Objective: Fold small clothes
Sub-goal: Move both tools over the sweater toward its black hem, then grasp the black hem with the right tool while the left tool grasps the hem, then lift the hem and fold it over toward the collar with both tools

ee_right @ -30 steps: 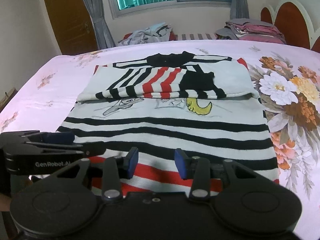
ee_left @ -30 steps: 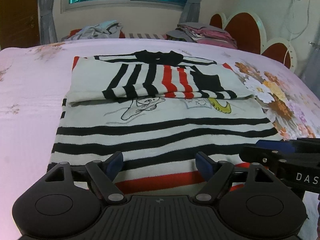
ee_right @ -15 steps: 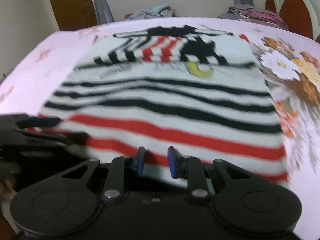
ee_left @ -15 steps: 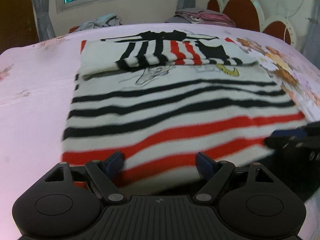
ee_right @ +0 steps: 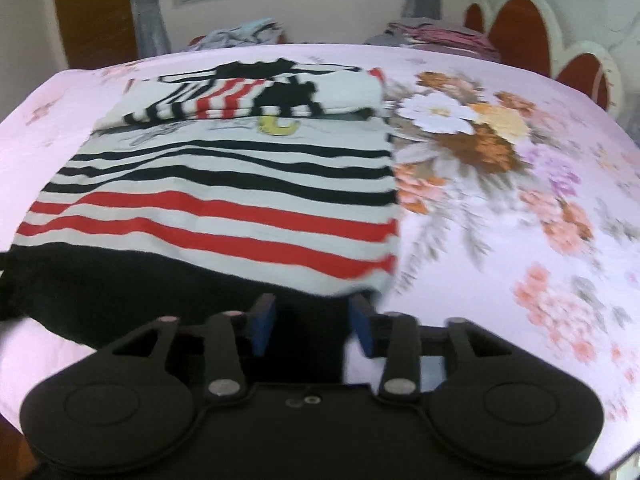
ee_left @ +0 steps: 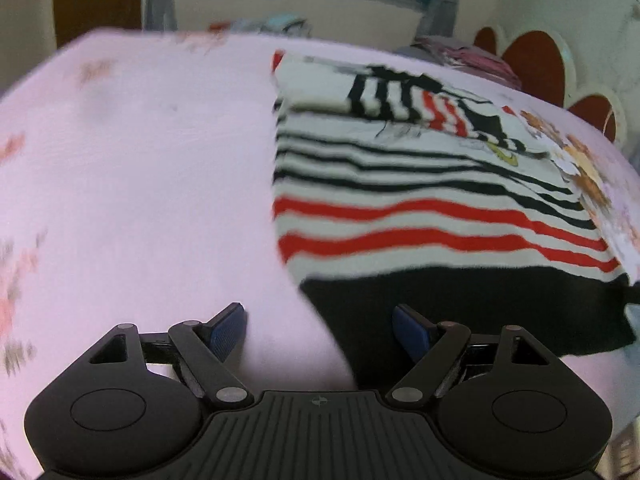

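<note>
A white sweater (ee_left: 420,184) with black and red stripes and a black hem lies flat on the pink bedsheet (ee_left: 140,180), sleeves folded across its top. It also shows in the right wrist view (ee_right: 224,184). My left gripper (ee_left: 318,328) is open and empty at the sweater's near left hem corner, which lies between its fingers. My right gripper (ee_right: 312,326) is open and empty at the near right hem corner, with the black hem between its blue pads (ee_right: 262,324).
The bedsheet has a flower print (ee_right: 472,132) right of the sweater. Piles of other clothes (ee_right: 240,34) and folded clothes (ee_right: 436,34) sit at the far edge. A red and white headboard (ee_right: 532,36) stands at the right.
Both grippers have pulled back toward the near edge of the bed and apart, left to the left corner, right to the right corner. The black hem has come into view. The right jaws have widened.
</note>
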{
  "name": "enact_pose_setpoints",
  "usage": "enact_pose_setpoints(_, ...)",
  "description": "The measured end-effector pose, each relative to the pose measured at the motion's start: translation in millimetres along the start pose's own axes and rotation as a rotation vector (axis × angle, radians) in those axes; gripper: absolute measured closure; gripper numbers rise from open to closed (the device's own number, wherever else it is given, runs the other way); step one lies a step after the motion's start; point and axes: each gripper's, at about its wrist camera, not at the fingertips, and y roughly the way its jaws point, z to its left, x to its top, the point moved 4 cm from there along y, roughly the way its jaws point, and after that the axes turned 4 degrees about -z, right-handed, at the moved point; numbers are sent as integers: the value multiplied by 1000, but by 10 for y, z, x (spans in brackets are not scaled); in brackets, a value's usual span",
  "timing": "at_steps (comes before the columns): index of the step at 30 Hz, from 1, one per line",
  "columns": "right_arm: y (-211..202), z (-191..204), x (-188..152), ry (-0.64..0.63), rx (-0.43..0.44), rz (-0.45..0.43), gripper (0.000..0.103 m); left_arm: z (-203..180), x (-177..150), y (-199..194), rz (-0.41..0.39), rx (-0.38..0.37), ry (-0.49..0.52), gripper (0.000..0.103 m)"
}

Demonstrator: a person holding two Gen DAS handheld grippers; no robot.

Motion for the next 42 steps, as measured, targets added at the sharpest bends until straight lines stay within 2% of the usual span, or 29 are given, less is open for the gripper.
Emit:
enact_pose_setpoints(6, 51, -135, -159, 146, 38, 57, 52, -21, -54, 67, 21, -103, -71, 23)
enact_pose_setpoints(8, 64, -128, -207, 184, 63, 77, 60, -101, -63, 106, 37, -124, -67, 23)
enact_pose_setpoints(11, 84, -87, -245, 210, 71, 87, 64, -168, -50, 127, 49, -146, -62, 25)
enact_pose_setpoints(12, 89, -79, -252, 213, 67, 88, 65, -183, -43, 133, 55, -158, -68, 28)
enact_pose_setpoints(13, 92, -72, -254, 221, 69, 92, 68, -195, -35, 141, 61, -168, -67, 42)
enact_pose_setpoints(14, 99, -56, -251, 226, 77, 99, 76, -201, -27, 154, 71, -179, -69, 56)
enact_pose_setpoints(18, 130, -16, -225, 201, 83, 118, 85, -200, 4, 204, 86, -202, -62, 75)
enact_pose_setpoints(19, 131, -26, -211, 215, 104, 120, 92, -179, 23, 209, 90, -217, -72, 90)
enact_pose_setpoints(21, 98, -43, -158, 230, 132, 104, 92, -143, 72, 194, 91, -235, -101, 91)
enact_pose_setpoints(25, -18, -75, 67, 270, 199, 33, 93, -210, 310, 90, 33, -277, -76, 91)
enact_pose_setpoints(31, -55, -163, 717, 292, 256, -92, 93, -219, 973, 49, -106, -326, -116, 91)
enact_pose_setpoints(37, 325, -380, 1438, 324, 266, -177, 93, -241, 1697, 426, -187, -325, -129, 91)
enact_pose_setpoints(42, 896, -497, 1967, 368, 278, -187, 93, -369, 2264, 902, -229, -294, -93, 91)
